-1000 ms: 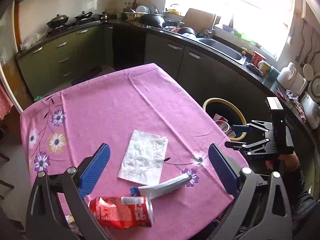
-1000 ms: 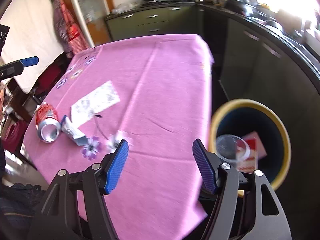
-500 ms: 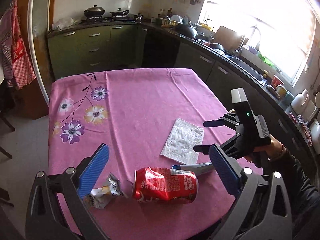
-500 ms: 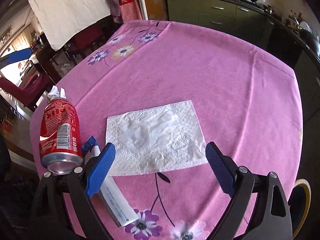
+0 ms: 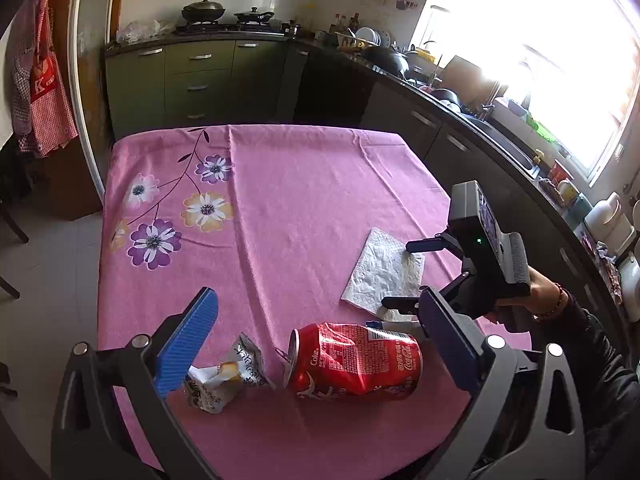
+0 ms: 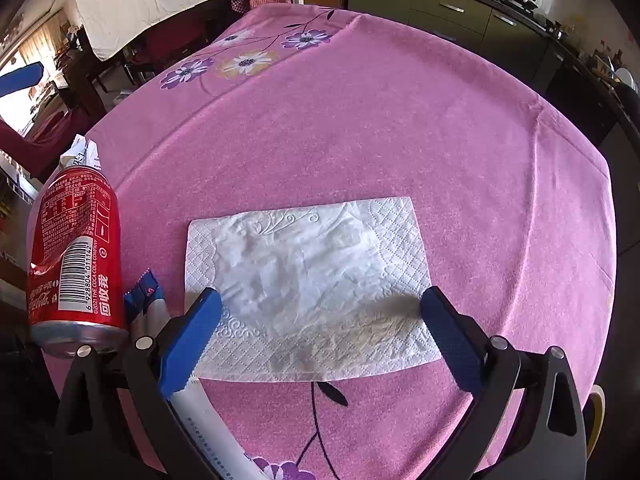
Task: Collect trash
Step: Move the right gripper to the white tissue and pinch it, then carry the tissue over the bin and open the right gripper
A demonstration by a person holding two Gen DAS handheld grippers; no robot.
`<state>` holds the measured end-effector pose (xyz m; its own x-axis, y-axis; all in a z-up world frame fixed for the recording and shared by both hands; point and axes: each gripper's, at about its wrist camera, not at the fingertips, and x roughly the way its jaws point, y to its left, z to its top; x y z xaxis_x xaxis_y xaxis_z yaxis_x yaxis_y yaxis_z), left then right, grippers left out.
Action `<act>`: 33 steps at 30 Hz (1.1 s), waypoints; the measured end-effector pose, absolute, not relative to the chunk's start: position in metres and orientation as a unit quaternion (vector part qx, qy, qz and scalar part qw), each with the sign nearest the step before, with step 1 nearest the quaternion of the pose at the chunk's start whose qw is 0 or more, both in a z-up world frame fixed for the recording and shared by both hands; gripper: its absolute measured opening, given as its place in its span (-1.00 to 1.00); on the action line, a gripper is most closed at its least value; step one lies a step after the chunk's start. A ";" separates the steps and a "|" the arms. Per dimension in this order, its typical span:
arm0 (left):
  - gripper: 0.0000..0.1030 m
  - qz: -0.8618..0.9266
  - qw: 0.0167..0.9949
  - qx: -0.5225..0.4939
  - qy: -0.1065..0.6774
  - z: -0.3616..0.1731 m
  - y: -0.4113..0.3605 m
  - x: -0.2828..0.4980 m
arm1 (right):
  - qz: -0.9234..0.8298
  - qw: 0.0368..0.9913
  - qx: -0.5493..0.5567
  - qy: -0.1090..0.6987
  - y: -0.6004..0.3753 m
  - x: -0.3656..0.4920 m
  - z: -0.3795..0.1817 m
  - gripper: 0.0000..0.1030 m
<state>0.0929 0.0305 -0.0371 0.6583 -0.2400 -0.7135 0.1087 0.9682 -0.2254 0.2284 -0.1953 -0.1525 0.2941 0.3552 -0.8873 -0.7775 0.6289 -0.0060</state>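
Note:
A dented red cola can (image 5: 354,362) lies on its side near the front edge of the pink tablecloth (image 5: 280,200). A crumpled snack wrapper (image 5: 224,376) lies just left of it. My left gripper (image 5: 317,296) hovers open above both, touching neither. A flat white napkin (image 6: 312,280) lies under my right gripper (image 6: 320,296). Its jaws are opening, they straddle the napkin's near half, and the pads press on nothing. A white tube with a blue end (image 6: 148,300) lies between the napkin and the can (image 6: 74,256), partly under the right gripper's left finger.
The yellow rim of a bin (image 6: 598,412) shows below the table's right edge. Green cabinets (image 5: 192,80) and a dark counter with a sink (image 5: 500,136) run behind and to the right. A red checked apron (image 5: 40,92) hangs at the left.
My right gripper swung from over the bin to over the napkin, and its jaws widened. The left gripper turned and shifted, bringing the can and the wrapper between its fingers.

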 end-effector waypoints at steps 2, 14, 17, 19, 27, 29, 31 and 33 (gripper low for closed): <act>0.86 -0.097 0.906 -0.082 0.403 -0.038 0.030 0.093 | 0.366 0.774 -0.224 0.466 -0.195 0.228 -0.151 0.82; 0.86 -0.099 0.907 -0.072 0.403 -0.039 0.025 0.094 | 0.384 0.773 -0.220 0.454 -0.195 0.212 -0.139 -0.88; 0.86 -0.099 0.907 -0.072 0.403 -0.038 0.025 0.094 | 0.380 0.778 -0.219 0.450 -0.193 0.209 -0.140 -0.90; 0.86 -0.098 0.907 -0.071 0.403 -0.038 0.025 0.094 | 0.382 0.779 -0.205 0.454 -0.196 0.211 -0.139 -0.91; 0.86 -0.099 0.907 -0.063 0.404 -0.036 0.023 0.096 | 0.380 0.796 -0.139 0.450 -0.227 0.215 -0.114 -0.91; 0.86 -0.101 0.907 -0.060 0.404 -0.035 0.020 0.098 | 0.373 0.806 -0.123 0.443 -0.241 0.215 -0.104 -0.90; 0.86 -0.104 0.907 -0.056 0.404 -0.035 0.016 0.098 | 0.365 0.815 -0.104 0.437 -0.261 0.215 -0.093 -0.90; 0.86 -0.109 0.907 -0.051 0.404 -0.033 0.012 0.099 | 0.347 0.828 -0.092 0.431 -0.281 0.215 -0.084 -0.90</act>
<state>0.0993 0.0120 -0.0333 0.6506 -0.2383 -0.7210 0.1557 0.9712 -0.1805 0.2145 -0.2812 -0.0835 0.3872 0.4954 -0.7776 -0.6545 0.7417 0.1467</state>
